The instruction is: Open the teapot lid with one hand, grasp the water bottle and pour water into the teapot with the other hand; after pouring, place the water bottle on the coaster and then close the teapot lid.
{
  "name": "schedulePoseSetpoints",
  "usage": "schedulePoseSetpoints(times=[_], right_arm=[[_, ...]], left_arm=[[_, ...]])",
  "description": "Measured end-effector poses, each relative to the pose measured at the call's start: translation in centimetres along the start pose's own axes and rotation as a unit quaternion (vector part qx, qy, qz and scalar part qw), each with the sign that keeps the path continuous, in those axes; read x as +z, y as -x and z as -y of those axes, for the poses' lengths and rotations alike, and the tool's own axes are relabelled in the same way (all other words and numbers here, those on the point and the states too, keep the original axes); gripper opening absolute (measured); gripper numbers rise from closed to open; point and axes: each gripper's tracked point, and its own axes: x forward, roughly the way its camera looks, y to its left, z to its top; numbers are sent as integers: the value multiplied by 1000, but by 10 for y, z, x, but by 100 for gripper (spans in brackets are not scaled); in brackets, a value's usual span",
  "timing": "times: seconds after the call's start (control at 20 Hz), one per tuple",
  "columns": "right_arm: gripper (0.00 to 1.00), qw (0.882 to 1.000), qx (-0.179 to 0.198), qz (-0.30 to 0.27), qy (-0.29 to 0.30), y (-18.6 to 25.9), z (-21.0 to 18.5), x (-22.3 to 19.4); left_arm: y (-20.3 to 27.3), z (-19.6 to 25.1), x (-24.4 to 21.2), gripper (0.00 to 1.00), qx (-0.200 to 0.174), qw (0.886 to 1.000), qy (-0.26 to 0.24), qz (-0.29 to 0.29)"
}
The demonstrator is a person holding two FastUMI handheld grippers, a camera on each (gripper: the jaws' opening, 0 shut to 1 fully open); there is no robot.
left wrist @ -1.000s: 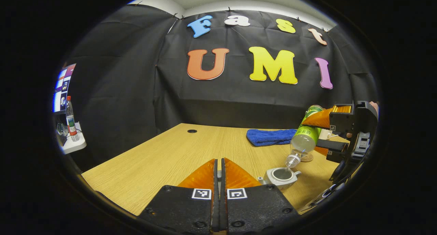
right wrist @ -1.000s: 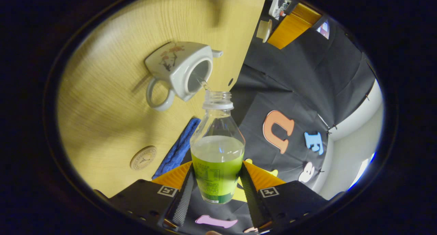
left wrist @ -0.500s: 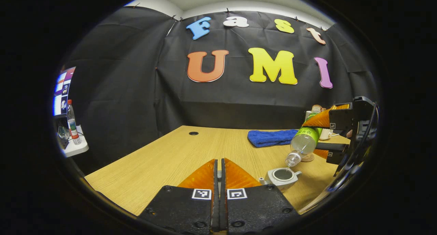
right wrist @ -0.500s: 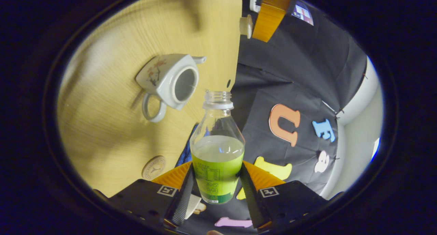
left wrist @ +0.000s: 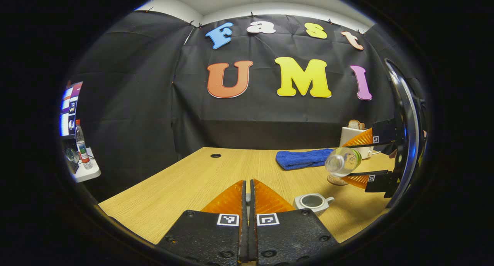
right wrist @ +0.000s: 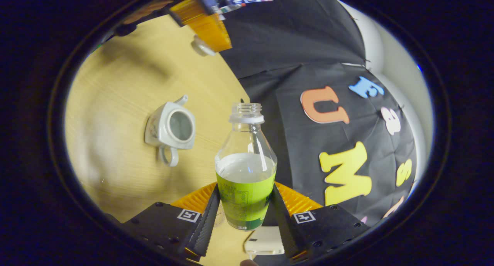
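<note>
Wood-grain surface, pour looks done, bottle heading for the coaster next.
Right gripper pinches the water bottle, clear of the open teapot; it needs standing on the coaster. Left gripper is pressed onto the lid. Blue towel, black-cloth booth.

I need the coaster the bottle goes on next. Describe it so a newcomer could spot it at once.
On the wooden table, look toward the far right side, just in front of the blue towel. The coaster lies flat there, behind the open teapot. It is the only thin round disc on the table, partly hidden by the water bottle.
</note>
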Motion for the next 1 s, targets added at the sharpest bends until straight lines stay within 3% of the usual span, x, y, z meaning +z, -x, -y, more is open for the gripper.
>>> schedulePoseSetpoints(times=[0.15, 0.25, 0.5, 0.75, 0.85, 1.0], right_arm=[[72, 990, -11, 16, -141, 8, 25, -8], [73, 972, -30, 23, -231, 10, 47, -21], [72, 899, -62, 27, -432, -6, 83, -66], [72, 828, -27, 13, -560, -29, 64, -90], [72, 815, -24, 2, -579, -38, 58, -95], [72, 814, -19, -12, -580, -44, 49, -101]], left_arm=[[1, 9, 6, 2, -6, 1000, 13, 0], [4, 22, 13, 2, -18, 1000, 18, 7], [10, 33, 26, 3, -26, 999, 29, 19], [10, 41, 29, 3, -27, 999, 20, 19], [12, 44, 30, 2, -30, 999, 16, 21], [11, 44, 31, 3, -30, 999, 12, 21]])
